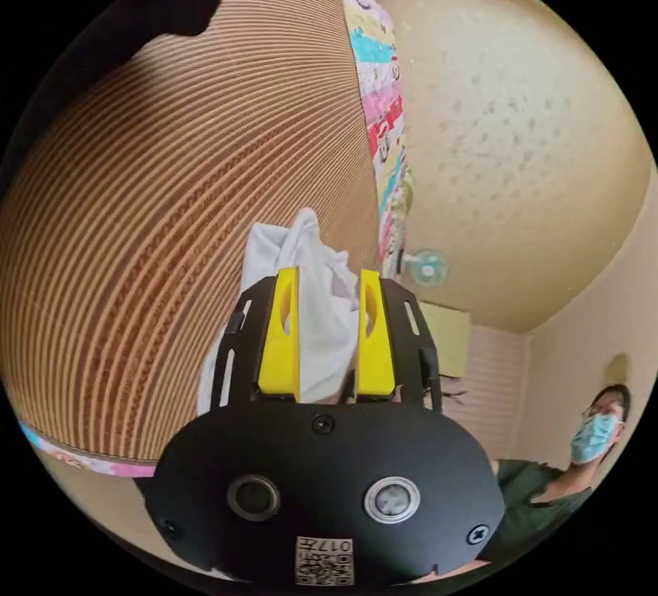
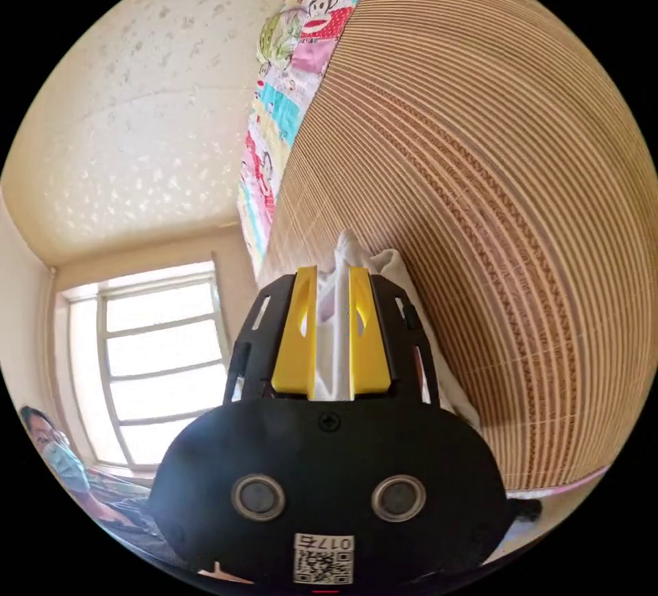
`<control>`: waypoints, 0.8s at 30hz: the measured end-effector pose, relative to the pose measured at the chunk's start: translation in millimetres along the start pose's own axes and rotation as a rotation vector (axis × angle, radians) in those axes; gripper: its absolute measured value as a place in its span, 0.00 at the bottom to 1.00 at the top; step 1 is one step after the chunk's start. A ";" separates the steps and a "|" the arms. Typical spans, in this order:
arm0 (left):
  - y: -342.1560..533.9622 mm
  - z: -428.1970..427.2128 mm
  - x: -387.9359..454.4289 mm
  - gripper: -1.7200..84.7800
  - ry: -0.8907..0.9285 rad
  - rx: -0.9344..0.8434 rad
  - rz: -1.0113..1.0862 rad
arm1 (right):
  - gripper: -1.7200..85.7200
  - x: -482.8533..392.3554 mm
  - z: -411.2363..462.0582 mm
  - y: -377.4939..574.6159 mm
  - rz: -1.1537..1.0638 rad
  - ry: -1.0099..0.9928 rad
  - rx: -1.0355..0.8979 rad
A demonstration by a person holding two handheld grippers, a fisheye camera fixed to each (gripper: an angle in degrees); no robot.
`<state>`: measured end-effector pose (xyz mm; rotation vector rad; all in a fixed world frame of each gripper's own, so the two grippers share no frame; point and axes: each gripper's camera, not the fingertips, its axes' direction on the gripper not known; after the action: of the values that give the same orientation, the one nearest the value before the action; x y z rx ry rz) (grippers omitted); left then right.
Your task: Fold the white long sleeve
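Both claws' housings hide most of the white garment [image 1: 322,308].

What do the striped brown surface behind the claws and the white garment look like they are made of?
Striped brown surface: probably a woven bamboo or rattan mat, matte tan, judging by its fine parallel ribs with zigzag weave lines. It has a colourful printed fabric border.

White long sleeve: soft, thin matte cloth, likely cotton knit, bunching into loose folds between the yellow jaws of the left claw.

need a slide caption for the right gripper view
Right gripper shut on bunched white long sleeve, above a woven mat, window behind.
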<state>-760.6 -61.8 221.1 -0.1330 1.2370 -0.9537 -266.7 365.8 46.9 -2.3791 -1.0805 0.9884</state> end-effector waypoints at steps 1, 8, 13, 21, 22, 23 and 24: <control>-1.0 0.5 10.9 0.17 -0.062 0.014 0.043 | 0.11 -10.8 3.9 -5.1 -0.058 0.110 -0.029; -37.7 90.1 67.2 0.16 -0.374 -0.146 0.306 | 0.11 -78.4 67.9 -31.2 -0.416 0.454 -0.199; -37.1 112.3 46.8 0.08 -0.330 -0.227 0.306 | 0.07 -78.6 88.7 -46.0 -0.401 0.461 -0.265; -43.8 52.8 -63.8 0.05 0.642 -0.078 0.153 | 0.06 47.4 20.4 -68.9 0.096 -0.330 -0.071; -44.8 52.6 -73.3 0.05 0.634 -0.046 0.120 | 0.05 57.1 22.3 -71.3 0.115 -0.297 -0.070; -47.7 58.2 -88.5 0.04 0.610 -0.012 0.047 | 0.05 58.2 24.4 -72.4 0.113 -0.272 -0.070; -49.5 69.0 -99.8 0.04 0.516 -0.011 -0.044 | 0.05 55.1 31.6 -74.6 0.106 -0.227 -0.073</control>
<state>-730.5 -52.5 348.3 0.0848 1.7174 -1.0558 -302.4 456.9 41.4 -2.4495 -1.0937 1.3038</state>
